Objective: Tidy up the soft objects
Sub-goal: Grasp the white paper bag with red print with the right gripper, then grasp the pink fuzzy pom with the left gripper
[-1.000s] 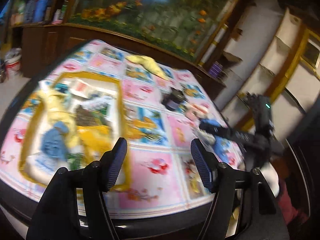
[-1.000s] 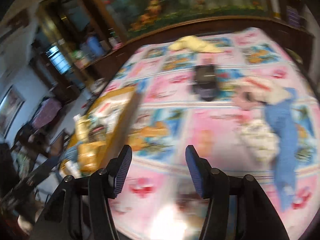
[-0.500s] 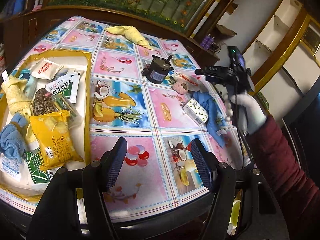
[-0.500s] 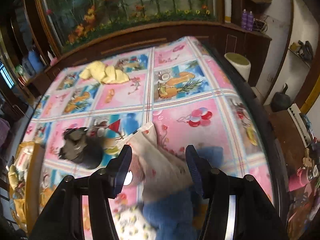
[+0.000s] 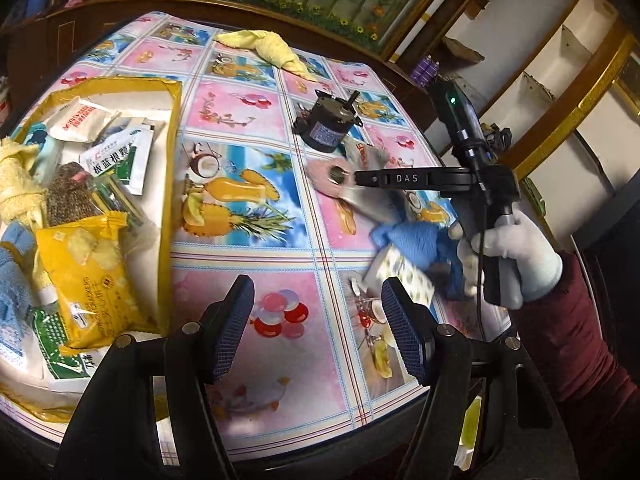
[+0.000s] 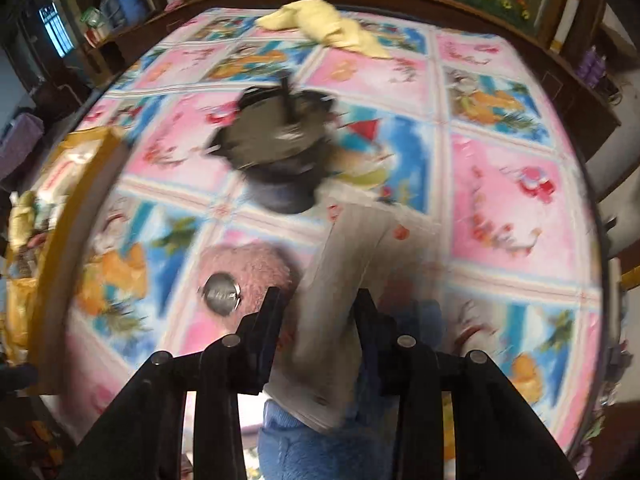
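My left gripper (image 5: 316, 288) is open and holds nothing, low over the near edge of the patterned table (image 5: 256, 344). A gloved hand holds my right gripper (image 6: 318, 298) steeply down over a beige packet (image 6: 352, 264). Its jaws are closing with the packet between them; the blur hides whether the pads press. The right gripper (image 5: 360, 178) reaches in from the right in the left wrist view. A pink fluffy puff (image 6: 248, 276) with a metal disc lies just left of it. A blue plush cloth (image 6: 320, 448) lies under the packet's near end. A yellow towel (image 5: 268, 46) lies at the far edge.
A yellow-rimmed tray (image 5: 170, 160) on the left holds snack and medicine packets, a yellow cloth and a blue cloth. A black motor (image 5: 326, 128) stands beyond the puff. A patterned tissue pack (image 5: 404, 276) lies by the blue cloth. Wooden cabinets ring the table.
My right gripper has swung in and dropped over the beige packet, and its jaws have narrowed. The left gripper has shifted a little forward and down, still open.
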{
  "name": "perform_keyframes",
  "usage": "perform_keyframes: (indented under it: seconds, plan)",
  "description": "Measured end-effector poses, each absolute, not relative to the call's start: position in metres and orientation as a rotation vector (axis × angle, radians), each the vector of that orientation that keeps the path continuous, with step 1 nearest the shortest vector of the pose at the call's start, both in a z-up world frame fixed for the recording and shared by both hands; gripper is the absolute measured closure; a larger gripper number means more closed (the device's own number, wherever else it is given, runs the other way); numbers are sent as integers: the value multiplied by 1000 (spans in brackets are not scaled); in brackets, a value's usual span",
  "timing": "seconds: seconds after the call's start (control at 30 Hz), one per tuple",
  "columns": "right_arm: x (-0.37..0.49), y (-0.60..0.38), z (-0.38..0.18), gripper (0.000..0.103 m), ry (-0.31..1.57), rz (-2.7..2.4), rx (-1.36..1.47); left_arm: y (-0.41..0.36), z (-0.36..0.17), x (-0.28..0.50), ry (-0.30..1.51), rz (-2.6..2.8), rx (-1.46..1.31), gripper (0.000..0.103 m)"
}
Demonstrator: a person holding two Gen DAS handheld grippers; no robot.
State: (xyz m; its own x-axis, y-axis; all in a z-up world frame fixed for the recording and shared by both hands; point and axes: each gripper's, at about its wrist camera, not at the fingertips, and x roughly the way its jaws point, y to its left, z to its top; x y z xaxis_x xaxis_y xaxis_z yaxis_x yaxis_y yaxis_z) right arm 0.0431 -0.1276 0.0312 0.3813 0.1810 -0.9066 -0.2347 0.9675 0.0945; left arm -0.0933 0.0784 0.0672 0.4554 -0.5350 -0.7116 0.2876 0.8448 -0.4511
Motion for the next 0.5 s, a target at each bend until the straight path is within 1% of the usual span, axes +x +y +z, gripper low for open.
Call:
perform_keyframes:
  seconds: [0.1,0.2,0.33,0.5]
  plan:
    - [33,-129,28,66,1186,405,82,76,68,-98,977,-517,-271,36]
    - [25,-140,31,66,1139,295,56,75,69,-101,976,-516,-268,36]
    - [18,-156,39,63,1107,268,148,70,66,-102,982,-515,-265,36]
    - [28,-140,33,62,1091,237,86,63,72,-97,975,-509,-226,36]
